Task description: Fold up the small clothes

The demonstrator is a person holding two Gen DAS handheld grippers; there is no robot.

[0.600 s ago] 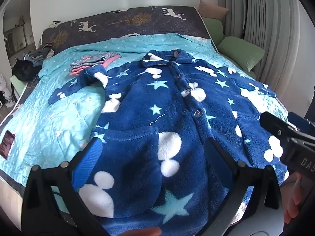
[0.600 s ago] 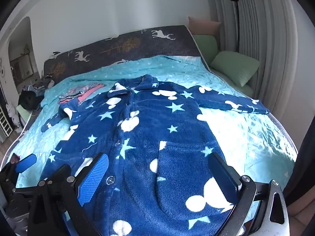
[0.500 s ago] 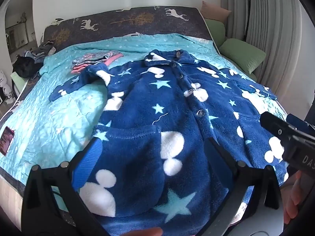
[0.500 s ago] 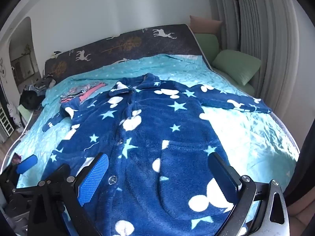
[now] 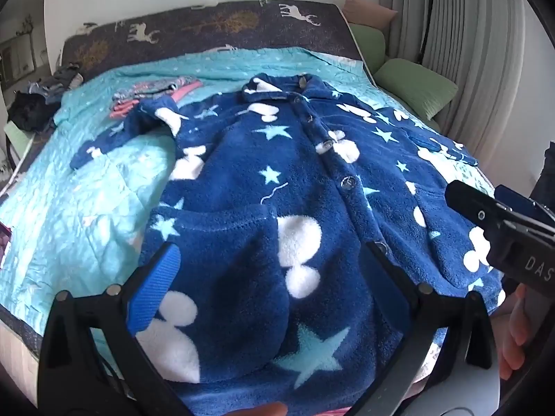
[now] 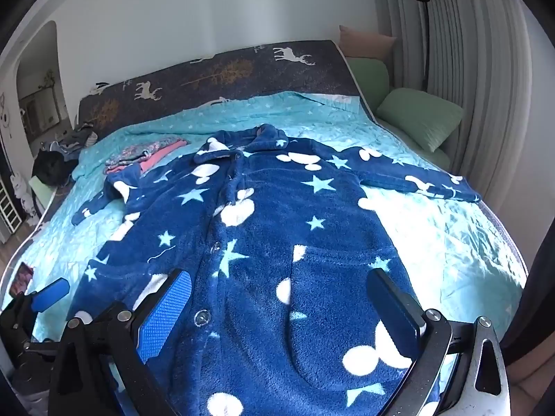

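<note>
A dark blue fleece robe with white mouse heads and pale stars lies spread flat, buttoned, on the turquoise bedspread; it also shows in the right wrist view, sleeves out to both sides. My left gripper is open and empty above the robe's left pocket near the hem. My right gripper is open and empty above the right pocket. The right gripper's fingers show at the right of the left wrist view.
A folded stack of pink and grey clothes lies at the far left of the bed. Green pillows sit at the far right by the curtain. A dark headboard runs along the back. Clutter sits beyond the bed's left side.
Both grippers have shifted slightly, so the robe sits a little lower and closer in view. Both stay open; the robe has not moved.
</note>
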